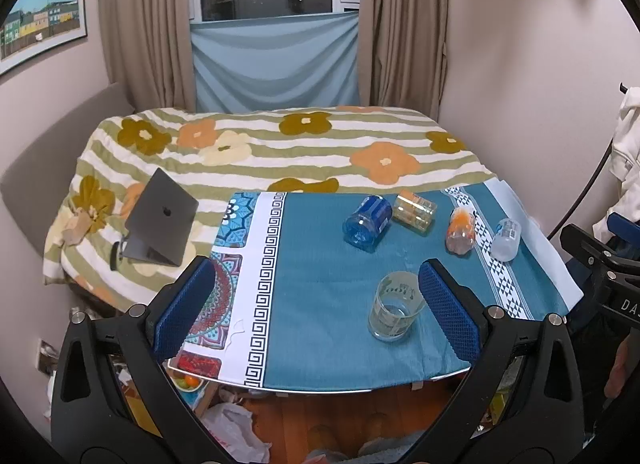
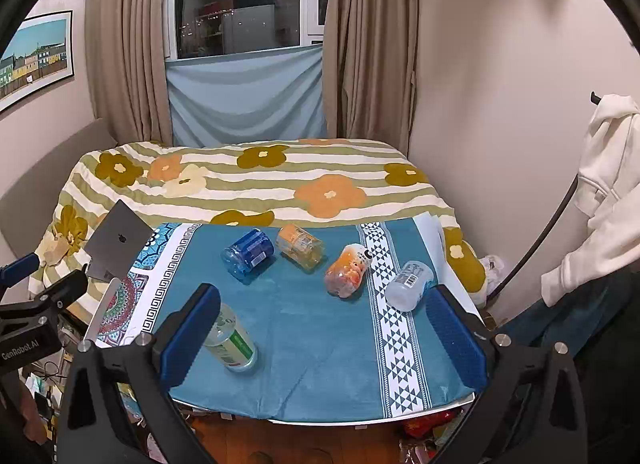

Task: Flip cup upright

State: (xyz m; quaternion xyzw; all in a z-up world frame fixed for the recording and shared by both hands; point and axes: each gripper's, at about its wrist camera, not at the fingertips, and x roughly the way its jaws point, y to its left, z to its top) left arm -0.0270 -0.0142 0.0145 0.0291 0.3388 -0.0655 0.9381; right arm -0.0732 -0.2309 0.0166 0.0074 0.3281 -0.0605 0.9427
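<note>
Five cups are on the teal tablecloth (image 1: 320,304). A clear glass cup with green print (image 1: 396,306) stands upright near the front, also in the right wrist view (image 2: 230,338). The others lie on their sides: a blue cup (image 1: 367,220) (image 2: 248,250), a yellow cup (image 1: 414,211) (image 2: 301,246), an orange cup (image 1: 462,230) (image 2: 347,270) and a frosted white cup (image 1: 507,239) (image 2: 410,285). My left gripper (image 1: 316,306) is open and empty, its right finger beside the upright glass. My right gripper (image 2: 324,340) is open and empty above the table's front.
A bed with a flowered striped blanket (image 1: 280,144) lies behind the table, with a grey laptop (image 1: 160,224) on it. Curtains and a window are at the back. A white hoodie (image 2: 608,192) hangs at right. Bags and clutter (image 1: 236,432) lie on the floor under the table.
</note>
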